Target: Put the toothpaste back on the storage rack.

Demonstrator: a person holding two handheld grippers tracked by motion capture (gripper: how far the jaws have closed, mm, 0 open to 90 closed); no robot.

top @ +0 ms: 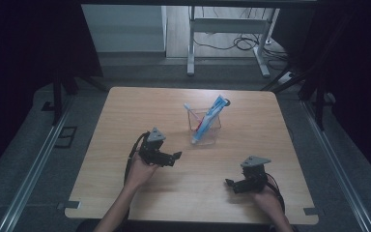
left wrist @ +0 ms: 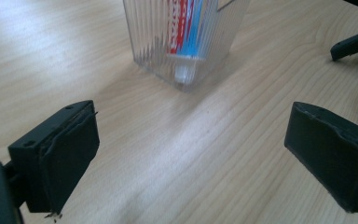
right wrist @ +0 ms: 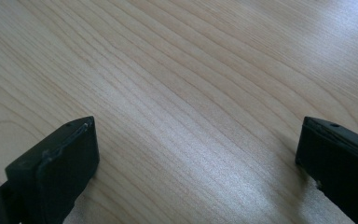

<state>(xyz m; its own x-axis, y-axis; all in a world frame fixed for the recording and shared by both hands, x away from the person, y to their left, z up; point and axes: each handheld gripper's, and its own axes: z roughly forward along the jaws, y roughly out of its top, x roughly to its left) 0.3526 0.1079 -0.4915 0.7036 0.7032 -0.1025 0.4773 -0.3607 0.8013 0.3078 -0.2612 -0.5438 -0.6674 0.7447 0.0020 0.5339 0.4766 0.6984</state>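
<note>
My left hand-held gripper (top: 178,155) sits wide open and empty, near the clear holder (top: 204,126) with the toothpaste tube (top: 209,118). My right hand-held gripper (top: 228,183) is wide open too, holding nothing above the bare surface (top: 125,111).

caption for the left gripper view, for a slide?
Open left gripper faces a clear ribbed cup holding a toothpaste tube on the wooden table.

A square wooden worktop (top: 125,116) is standing on a grey floor (top: 24,159), with soft light falling across its pale grain. Metal rails (top: 34,166) are running along the floor on both sides of it, and dark curtains (top: 29,43) are closing in the left and right edges of the room. Behind it, a white-framed desk (top: 232,29) is standing on a lighter wooden floor (top: 178,38), with black cables (top: 244,42) lying loose beneath it and a white panel (top: 121,29) standing to its left.
</note>
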